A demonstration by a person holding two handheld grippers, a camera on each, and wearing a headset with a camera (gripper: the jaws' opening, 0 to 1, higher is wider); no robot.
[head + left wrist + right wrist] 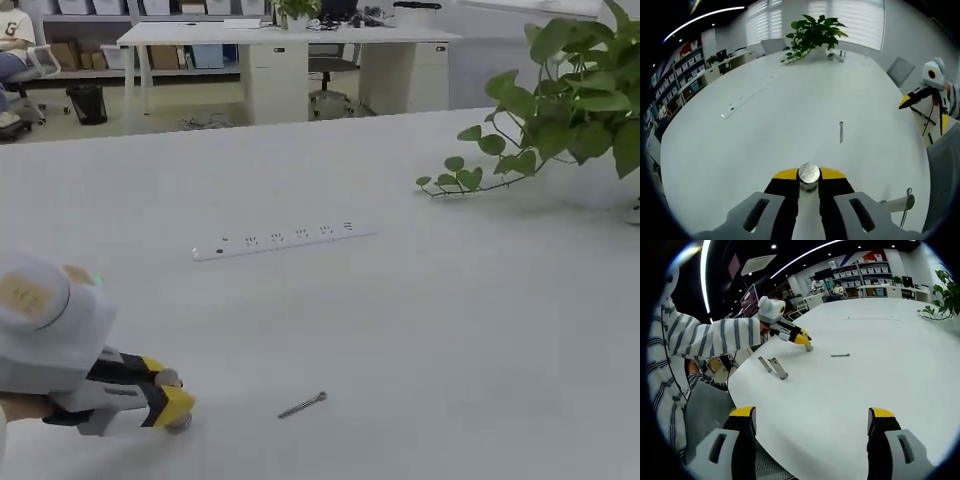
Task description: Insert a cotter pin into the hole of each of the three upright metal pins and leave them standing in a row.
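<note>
1. Metal pin (809, 176): closest to you, it stands upright on the white table (450, 330). Your left gripper (165, 388) pinches it, jaws drawn in to the pin's width. The left gripper view looks down on its round top. I cannot make out its cross-hole there, or any cotter pin in it.
2. Your right gripper (812, 415) hangs over the near table edge, well apart from the work. Its jaws are spread wide with nothing between them.
3. Near that edge, beside your striped sleeve (715, 340), are two lying pins (778, 368), flat on the table and just beside each other. In the left gripper view a thin wire loop (907, 207) sits at the end of one. Whether it passes through the hole cannot be told.
4. Just beyond the held pin, and apart from it, a loose cotter pin (303, 404) lies flat on the bare table.
5. Farther out is a white power strip (283, 240), and past it a potted plant (575, 110) at the far right. Neither is in your way.
6. My judgement is that you are early in the job. One pin is upright but shows no cotter. Two are down on their sides, and no row has been formed. The likely next move is to take the loose cotter with your free gripper and thread it while the left one steadies the pin. After that you would do the other two and stand all three in line.
</note>
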